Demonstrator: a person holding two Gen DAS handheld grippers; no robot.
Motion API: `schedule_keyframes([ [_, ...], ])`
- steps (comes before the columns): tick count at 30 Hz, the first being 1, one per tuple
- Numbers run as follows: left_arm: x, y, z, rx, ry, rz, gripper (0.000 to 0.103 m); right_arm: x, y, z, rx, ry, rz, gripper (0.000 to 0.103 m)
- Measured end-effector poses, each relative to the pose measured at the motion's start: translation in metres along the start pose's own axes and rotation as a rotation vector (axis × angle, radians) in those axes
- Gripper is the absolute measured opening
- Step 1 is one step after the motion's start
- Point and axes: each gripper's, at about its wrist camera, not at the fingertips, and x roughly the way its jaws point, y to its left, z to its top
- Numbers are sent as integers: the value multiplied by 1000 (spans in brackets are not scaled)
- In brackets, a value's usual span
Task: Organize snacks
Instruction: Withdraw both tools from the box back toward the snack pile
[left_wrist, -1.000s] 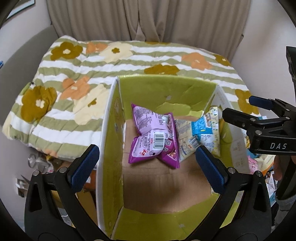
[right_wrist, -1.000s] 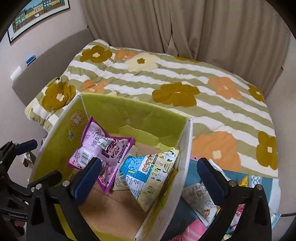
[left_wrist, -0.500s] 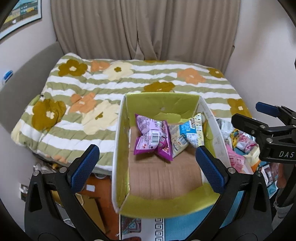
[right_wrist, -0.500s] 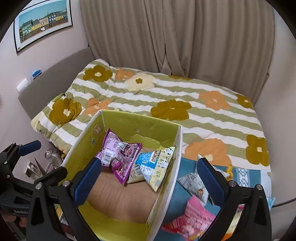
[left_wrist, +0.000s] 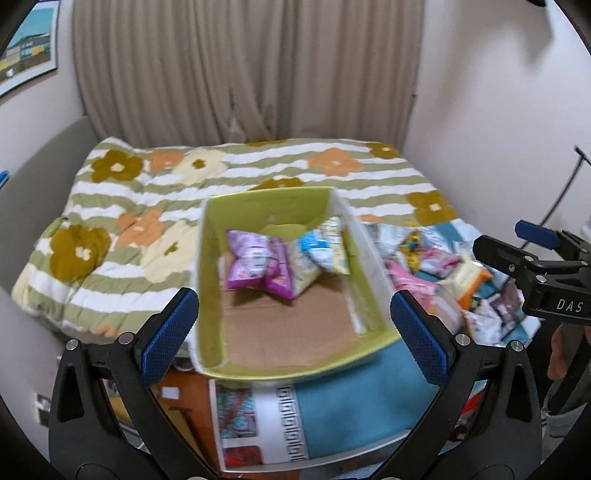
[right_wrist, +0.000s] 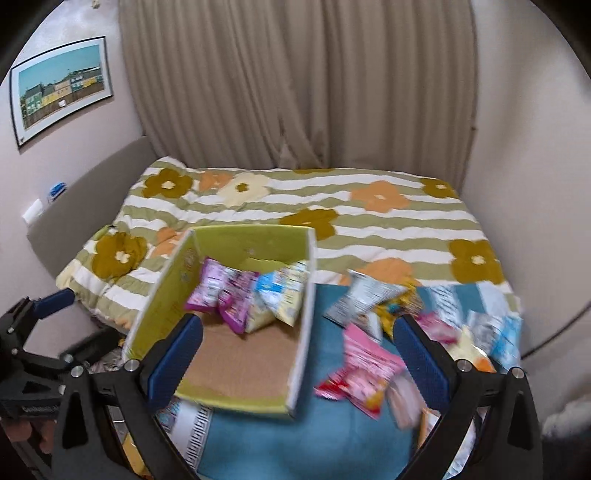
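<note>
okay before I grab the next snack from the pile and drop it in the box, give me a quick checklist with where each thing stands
1. Left gripper empty with jaws open: ok.
2. Right gripper empty with jaws open: ok.
3. Green box has free floor at its near end: ok; the purple packet and blue packet lie at the far end.
4. Loose snacks within view on the teal cloth, right of the box: ok; the pink packet lies nearest.
5. Which packet sits free of the others: cannot tell, the pile is blurred.
</note>
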Motion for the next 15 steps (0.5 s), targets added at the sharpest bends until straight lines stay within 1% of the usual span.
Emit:
schedule_keyframes([
  [5,2,-40,-5,23,0,-71,103,-28,-36,-20,46,-28,-41,103],
  [8,5,-72,-8,41,-3,-107,103,-45,-58,-31,42,-56,-89,103],
  [11,5,-110,-14,61,-31,-165,103,-58,-83,-42,47,-70,-113,103],
  [15,8,-159,-22,95,-52,-219,103,-69,-122,-55,35,-62,-142,103],
])
